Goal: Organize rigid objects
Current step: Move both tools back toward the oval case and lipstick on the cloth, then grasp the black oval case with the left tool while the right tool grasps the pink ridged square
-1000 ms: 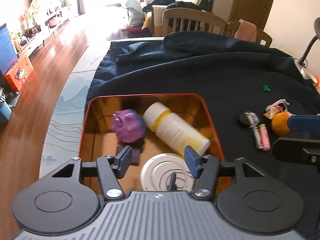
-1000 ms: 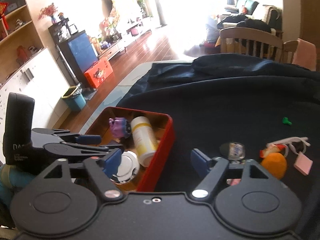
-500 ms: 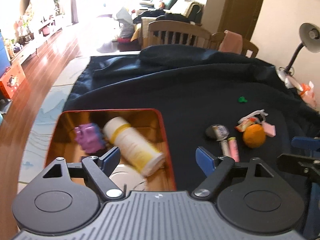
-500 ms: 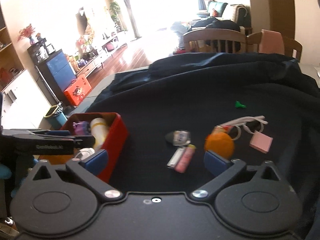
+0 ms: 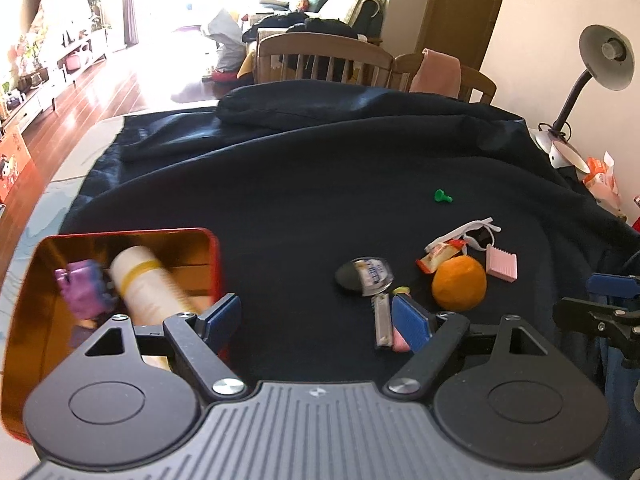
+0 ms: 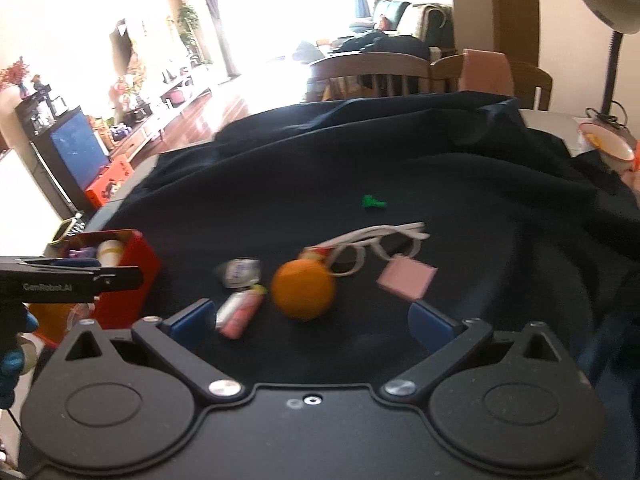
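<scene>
A red tin [image 5: 214, 258] with a gold inside sits at the left on the dark cloth, holding a purple toy [image 5: 82, 290] and a white bottle [image 5: 150, 286] with a yellow band, lying on its side. To its right lie a dark round disc [image 5: 362, 276], 2 small tubes [image 6: 240, 310], an orange [image 5: 459, 283], a red wrapper [image 5: 438, 255], white glasses [image 6: 378, 246], a pink ribbed block [image 5: 501, 263], possibly an eraser, and, farther off, a green peg [image 5: 442, 197].

We see two black handheld grippers: left gripper [image 5: 316, 316] has a ribbed grey-black housing, right gripper [image 6: 312, 320] a smooth black one with a small centre screw. Both carry blue ribbed pads, round black discs and silver pivot screws. The left one's side reads "GenRobot.AI". A blue glove [image 6: 12, 360] shows beneath.
</scene>
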Tool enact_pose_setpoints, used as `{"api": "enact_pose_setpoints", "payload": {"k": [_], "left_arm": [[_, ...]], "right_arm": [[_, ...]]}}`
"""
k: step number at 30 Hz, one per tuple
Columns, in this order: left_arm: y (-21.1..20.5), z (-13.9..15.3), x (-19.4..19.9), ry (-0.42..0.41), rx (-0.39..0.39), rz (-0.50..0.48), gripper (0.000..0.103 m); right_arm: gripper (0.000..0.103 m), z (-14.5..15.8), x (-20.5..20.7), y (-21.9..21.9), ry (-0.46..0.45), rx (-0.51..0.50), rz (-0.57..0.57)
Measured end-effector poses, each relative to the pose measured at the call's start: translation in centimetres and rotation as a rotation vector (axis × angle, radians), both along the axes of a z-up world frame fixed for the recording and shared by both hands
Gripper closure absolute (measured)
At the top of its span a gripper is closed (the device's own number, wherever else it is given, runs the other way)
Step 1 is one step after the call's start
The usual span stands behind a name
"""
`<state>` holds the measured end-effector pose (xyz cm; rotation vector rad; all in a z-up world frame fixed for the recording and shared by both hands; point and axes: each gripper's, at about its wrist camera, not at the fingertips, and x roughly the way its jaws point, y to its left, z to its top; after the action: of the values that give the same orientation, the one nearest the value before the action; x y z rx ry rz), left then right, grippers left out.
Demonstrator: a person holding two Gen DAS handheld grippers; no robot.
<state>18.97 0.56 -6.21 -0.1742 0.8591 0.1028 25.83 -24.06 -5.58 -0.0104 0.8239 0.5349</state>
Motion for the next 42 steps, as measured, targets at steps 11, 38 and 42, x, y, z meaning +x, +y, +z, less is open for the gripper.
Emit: {"api": "enact_pose_setpoints", "payload": {"k": [11, 38, 42], "left_arm": [[-2.9, -2.9, 5.6, 0.074, 0.014, 0.046, 0.020], [-4.1, -8.0, 11.3, 0.162, 0.048, 0.108, 0.020], [-4.4, -8.1, 11.2, 0.156, 0.076, 0.097, 0.021]], "right_arm": [[0.000, -2.6, 3.4, -2.3, -0.056, -0.098, 0.122], [0.011, -8.7, 9.8, 0.1, 0.006, -0.144, -0.075], [0.018, -8.7, 9.4, 0.6, -0.013, -0.181, -0.101]]}}
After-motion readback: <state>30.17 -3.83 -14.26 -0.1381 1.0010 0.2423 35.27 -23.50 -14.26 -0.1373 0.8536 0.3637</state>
